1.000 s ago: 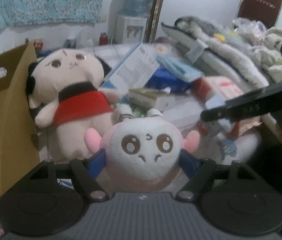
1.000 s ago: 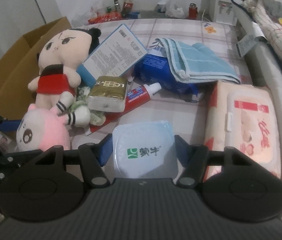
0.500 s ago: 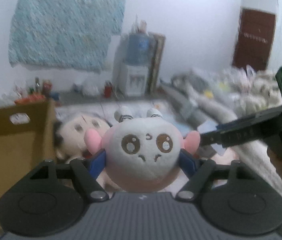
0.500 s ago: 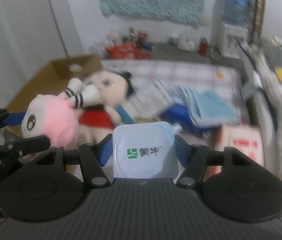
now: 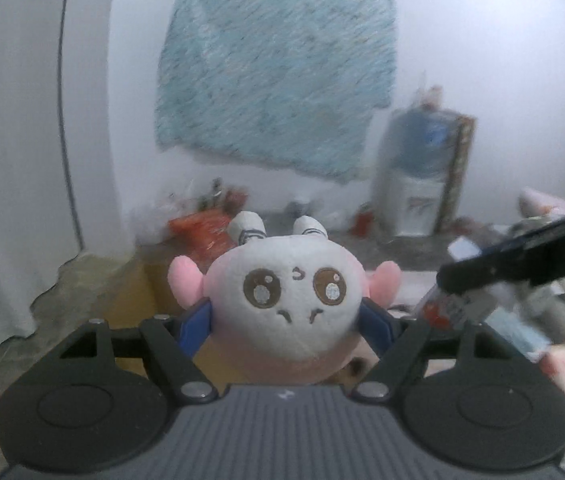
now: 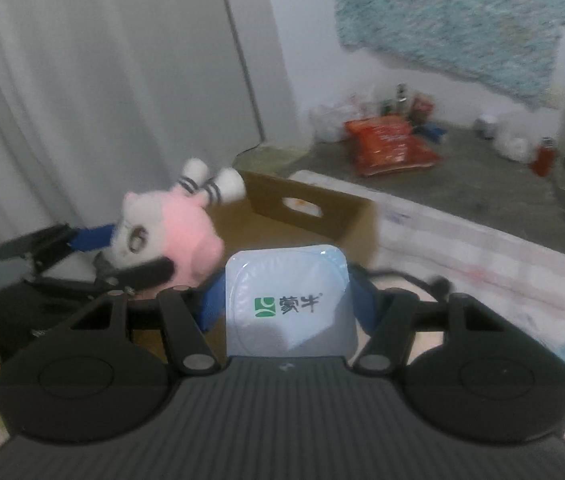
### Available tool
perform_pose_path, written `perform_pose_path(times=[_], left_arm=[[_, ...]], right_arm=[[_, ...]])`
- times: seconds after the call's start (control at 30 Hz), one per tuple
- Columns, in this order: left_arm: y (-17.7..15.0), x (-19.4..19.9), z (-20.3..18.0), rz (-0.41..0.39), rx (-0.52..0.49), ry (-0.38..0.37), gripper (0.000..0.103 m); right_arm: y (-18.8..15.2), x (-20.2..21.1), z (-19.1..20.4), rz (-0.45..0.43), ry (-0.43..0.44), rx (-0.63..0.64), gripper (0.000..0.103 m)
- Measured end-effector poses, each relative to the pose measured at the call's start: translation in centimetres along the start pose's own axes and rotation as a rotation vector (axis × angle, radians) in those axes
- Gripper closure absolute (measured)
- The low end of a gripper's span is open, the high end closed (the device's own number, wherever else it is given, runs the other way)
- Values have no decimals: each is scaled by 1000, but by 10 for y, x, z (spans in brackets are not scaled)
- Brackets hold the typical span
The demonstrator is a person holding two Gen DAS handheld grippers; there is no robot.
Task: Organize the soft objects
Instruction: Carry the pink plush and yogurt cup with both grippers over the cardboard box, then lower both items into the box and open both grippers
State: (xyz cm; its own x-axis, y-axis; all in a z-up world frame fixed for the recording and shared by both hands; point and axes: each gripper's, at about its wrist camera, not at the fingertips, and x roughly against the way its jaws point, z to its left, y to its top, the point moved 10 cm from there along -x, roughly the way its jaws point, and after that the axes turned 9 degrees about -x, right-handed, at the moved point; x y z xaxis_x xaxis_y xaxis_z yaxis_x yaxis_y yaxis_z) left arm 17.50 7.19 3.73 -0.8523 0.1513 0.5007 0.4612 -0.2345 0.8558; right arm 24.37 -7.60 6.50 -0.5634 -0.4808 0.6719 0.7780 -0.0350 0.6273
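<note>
Lifted clear of the bed since a second ago: left tongs [image 5: 285, 316] pinching the plush [image 5: 285, 300], right tongs [image 6: 286, 304] clamped on the pouch [image 6: 287, 303]. Both now carried high toward the box [image 6: 306, 216], plush nearest its open top. Probably a drop next, though blur hides the rim. Wall and curtain close on the left; free air above the box.

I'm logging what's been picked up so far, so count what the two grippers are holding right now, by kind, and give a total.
Plush toys: 1, the pink and white plush in the left gripper
Sealed packs: 1, the white pack with green logo in the right gripper
Total: 2
</note>
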Motion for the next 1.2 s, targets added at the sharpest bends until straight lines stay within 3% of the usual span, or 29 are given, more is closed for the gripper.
perform_pose_path(times=[0.27, 0.57, 0.93, 1.2], left_arm=[[-12, -112, 87, 176, 32, 82, 24], [-57, -207, 152, 346, 34, 146, 23], [-89, -250, 162, 454, -67, 193, 22], [-93, -252, 152, 472, -160, 243, 19]], right_arm=[[62, -150, 32, 150, 11, -20, 40], [71, -281, 39, 284, -67, -26, 40], [46, -360, 14, 389, -97, -109, 40], [36, -369, -2, 429, -148, -131, 40]])
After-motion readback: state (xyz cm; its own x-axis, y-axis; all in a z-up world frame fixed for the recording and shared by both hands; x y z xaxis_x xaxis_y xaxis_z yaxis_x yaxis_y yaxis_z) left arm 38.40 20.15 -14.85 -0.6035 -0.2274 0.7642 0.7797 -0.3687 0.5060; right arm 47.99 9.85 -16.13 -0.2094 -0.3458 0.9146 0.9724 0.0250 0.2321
